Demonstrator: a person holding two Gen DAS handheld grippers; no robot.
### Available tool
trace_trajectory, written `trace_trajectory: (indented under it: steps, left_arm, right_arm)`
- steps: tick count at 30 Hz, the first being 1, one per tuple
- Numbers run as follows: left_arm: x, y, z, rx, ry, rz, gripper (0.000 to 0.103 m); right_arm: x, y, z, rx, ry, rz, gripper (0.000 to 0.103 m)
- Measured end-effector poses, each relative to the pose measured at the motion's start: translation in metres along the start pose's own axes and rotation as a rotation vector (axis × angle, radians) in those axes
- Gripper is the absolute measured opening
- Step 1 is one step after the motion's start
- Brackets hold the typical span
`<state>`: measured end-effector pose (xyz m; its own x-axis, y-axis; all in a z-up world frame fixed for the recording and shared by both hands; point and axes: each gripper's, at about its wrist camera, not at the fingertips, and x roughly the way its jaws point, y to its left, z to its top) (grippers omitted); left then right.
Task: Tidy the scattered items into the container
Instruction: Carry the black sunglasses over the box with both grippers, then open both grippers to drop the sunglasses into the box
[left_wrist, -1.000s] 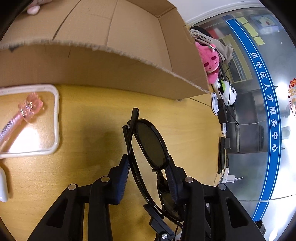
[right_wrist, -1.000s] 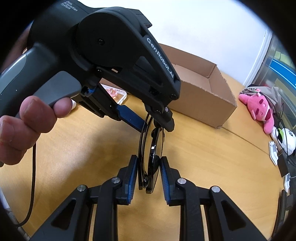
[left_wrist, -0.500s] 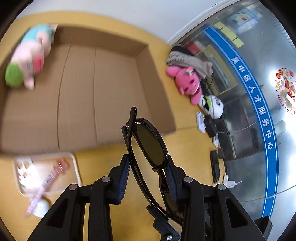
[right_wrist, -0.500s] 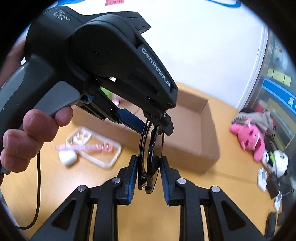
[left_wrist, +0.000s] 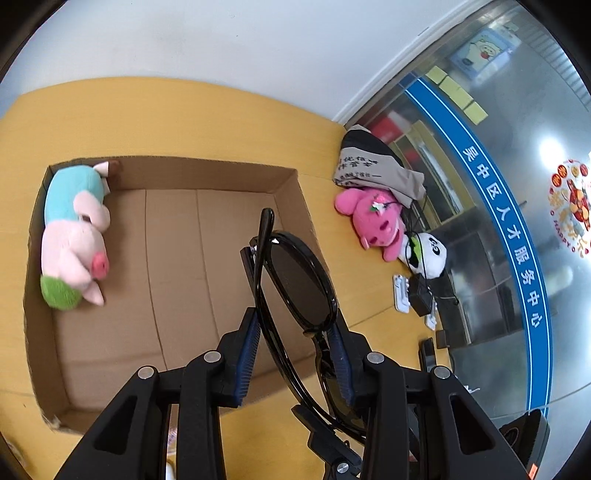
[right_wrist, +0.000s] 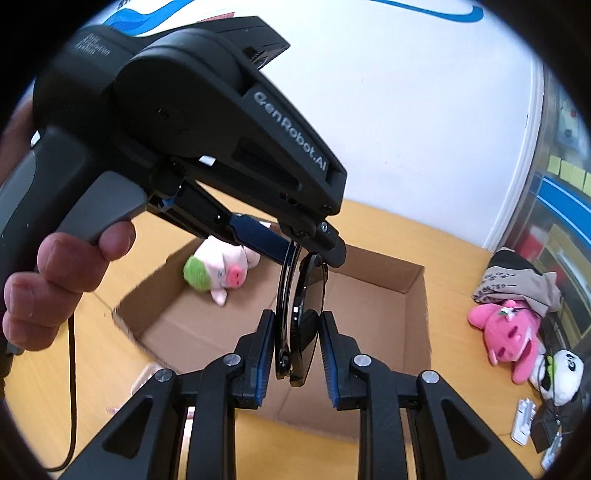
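Black sunglasses (left_wrist: 295, 291) are folded and held in the air above an open cardboard box (left_wrist: 177, 266). My left gripper (left_wrist: 291, 354) is shut on one end of them. My right gripper (right_wrist: 297, 363) stands around the other end (right_wrist: 301, 314), but its pads look slightly apart from the frame, so contact is unclear. The left gripper's body (right_wrist: 192, 122) fills the upper left of the right wrist view. A pig plush (left_wrist: 74, 236) lies at the box's left end; it also shows in the right wrist view (right_wrist: 218, 267).
On the wooden table (left_wrist: 221, 118) right of the box lie a pink plush (left_wrist: 373, 221), a panda plush (left_wrist: 424, 254), a folded cloth (left_wrist: 373, 166) and small electronics with cables. A glass wall with a blue stripe (left_wrist: 509, 206) stands beyond the table.
Both grippers rose with the sunglasses from low over the table to above the box. The box interior and pig plush came into view; the white tray with the pink item dropped out.
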<state>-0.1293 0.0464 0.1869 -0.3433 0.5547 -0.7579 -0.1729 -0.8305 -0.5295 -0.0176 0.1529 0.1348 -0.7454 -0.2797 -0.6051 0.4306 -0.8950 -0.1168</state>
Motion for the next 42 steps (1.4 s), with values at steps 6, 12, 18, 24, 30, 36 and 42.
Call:
trace_trajectory:
  steps: [6,12,18,24,30,36,42]
  left_arm:
    - [0.015,0.020,0.038,-0.013,0.021,0.024,0.038]
    - [0.049,0.051,0.076,-0.034,0.073,0.058,0.037]
    - [0.097,0.092,0.105,-0.080,0.142,0.081,0.036]
    - [0.151,0.138,0.121,-0.143,0.233,0.109,0.036]
    - [0.189,0.165,0.119,-0.178,0.302,0.110,0.036]
    - [0.213,0.176,0.115,-0.184,0.345,0.135,0.036]
    - [0.214,0.171,0.120,-0.163,0.333,0.173,0.038]
  right_arm:
    - [0.043,-0.014,0.024,0.039,0.042,0.043,0.023]
    - [0.105,-0.026,0.039,0.067,0.117,0.081,0.023]
    - [0.173,-0.032,0.041,0.129,0.212,0.132,0.023]
    - [0.243,-0.040,0.025,0.204,0.324,0.184,0.023]
    - [0.276,-0.042,0.003,0.237,0.402,0.199,0.023]
    - [0.293,-0.043,-0.019,0.266,0.456,0.227,0.024]
    - [0.289,-0.042,-0.028,0.276,0.440,0.254,0.038]
